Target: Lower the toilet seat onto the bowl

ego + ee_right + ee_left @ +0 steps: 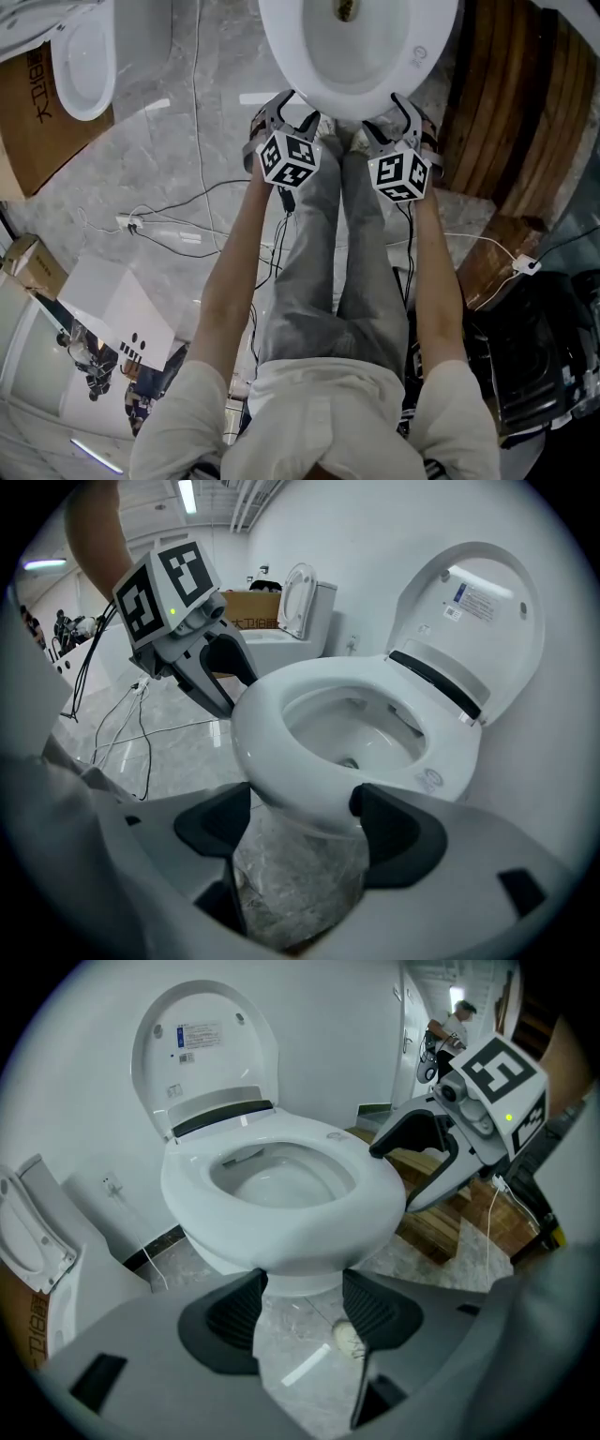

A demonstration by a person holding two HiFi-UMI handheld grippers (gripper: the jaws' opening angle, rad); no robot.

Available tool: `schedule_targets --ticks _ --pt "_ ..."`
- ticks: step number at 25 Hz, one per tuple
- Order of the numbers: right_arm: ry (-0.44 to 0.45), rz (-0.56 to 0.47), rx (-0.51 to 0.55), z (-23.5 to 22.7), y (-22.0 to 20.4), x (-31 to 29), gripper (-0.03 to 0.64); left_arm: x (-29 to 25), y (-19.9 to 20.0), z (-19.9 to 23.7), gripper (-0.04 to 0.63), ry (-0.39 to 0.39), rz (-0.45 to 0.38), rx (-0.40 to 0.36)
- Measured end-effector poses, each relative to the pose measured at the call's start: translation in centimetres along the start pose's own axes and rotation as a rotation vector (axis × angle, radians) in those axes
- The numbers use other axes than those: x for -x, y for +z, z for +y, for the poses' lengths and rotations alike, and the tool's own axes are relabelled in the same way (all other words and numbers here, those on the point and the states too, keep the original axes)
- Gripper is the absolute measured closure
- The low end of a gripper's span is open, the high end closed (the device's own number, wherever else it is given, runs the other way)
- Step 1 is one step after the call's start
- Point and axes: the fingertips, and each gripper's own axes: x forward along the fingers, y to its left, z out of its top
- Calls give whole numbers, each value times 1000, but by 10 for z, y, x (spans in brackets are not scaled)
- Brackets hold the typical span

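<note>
Glossy white ceramic bowl [281, 1194], polished marble floor [187, 150].

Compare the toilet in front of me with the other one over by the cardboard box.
The near toilet sits between the left gripper and right gripper; the other toilet stands off to the left. The near toilet has wooden planks beside it; the other toilet has a cardboard box. Both are white with lids raised.

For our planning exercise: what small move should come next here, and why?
Probably raise the right gripper toward the upright white plastic toilet lid: it stands behind the white ceramic bowl, while this claw and the left gripper's hang open, empty, at its front.
</note>
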Motion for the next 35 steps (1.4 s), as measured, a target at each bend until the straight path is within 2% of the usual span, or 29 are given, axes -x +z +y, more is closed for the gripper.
schedule_targets --ticks 11,21,28,35 --pt "1 28 -4 1 -9 -12 245 -15 -7 -2 316 -35 23 28" --pt "12 37 -51 2 -14 -18 241 -20 -10 -4 319 -45 33 57" --pt "20 -11 -158 6 -5 -6 254 -7 -1 -3 330 -28 -19 92" --pt "-10 -108 -246 -8 22 23 346 21 25 6 392 -8 -118 129"
